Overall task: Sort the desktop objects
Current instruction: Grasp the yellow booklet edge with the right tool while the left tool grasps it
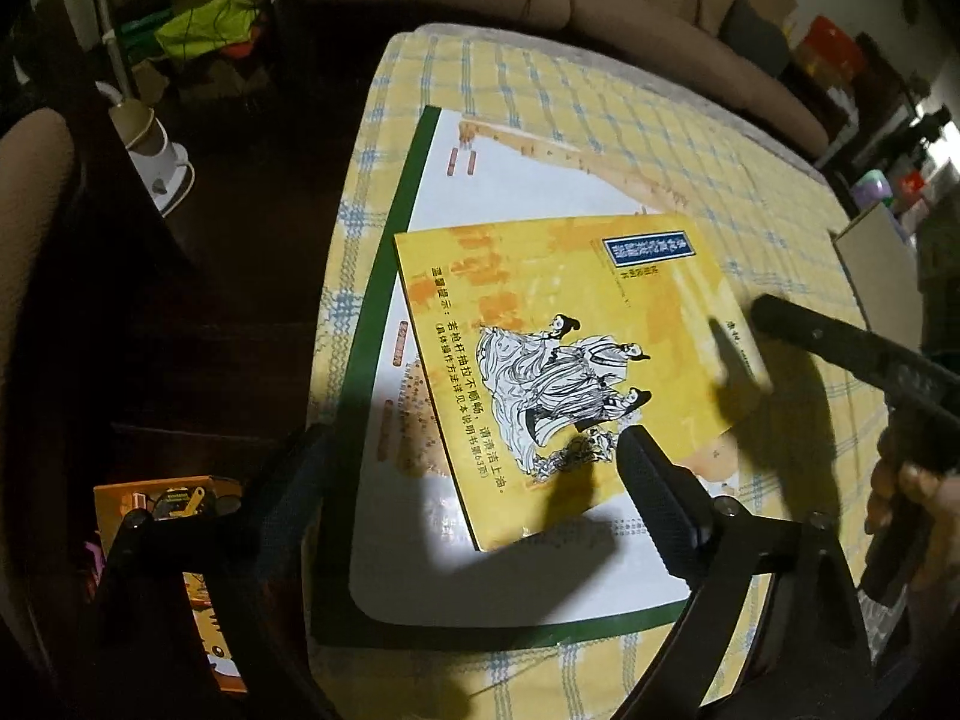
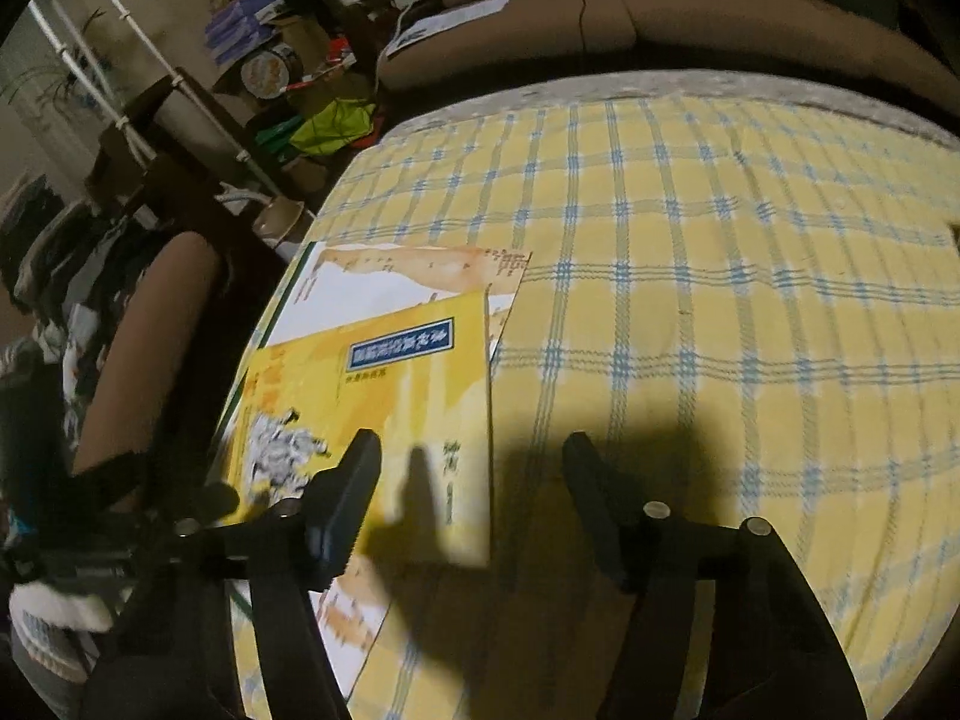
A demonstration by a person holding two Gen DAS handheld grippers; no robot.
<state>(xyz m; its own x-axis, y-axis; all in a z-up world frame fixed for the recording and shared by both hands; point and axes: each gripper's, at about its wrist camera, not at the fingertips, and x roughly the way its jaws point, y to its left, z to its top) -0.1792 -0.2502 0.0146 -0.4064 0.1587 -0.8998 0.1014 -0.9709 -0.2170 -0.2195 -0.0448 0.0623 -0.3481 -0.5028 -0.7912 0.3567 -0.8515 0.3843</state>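
Step in hand: approach to the yellow booklet (image 1: 576, 360), which lies on a larger white sheet (image 1: 420, 240) on the checked tablecloth (image 2: 720, 300). Left gripper (image 1: 462, 468) and right gripper (image 2: 474, 480) hover, jaws apart, gripping nothing. Next: likely straddle the booklet's edge, then close.

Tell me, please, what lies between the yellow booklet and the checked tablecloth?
A larger green-edged white sheet lies under the yellow booklet, on the checked tablecloth; the left wrist view shows it best.
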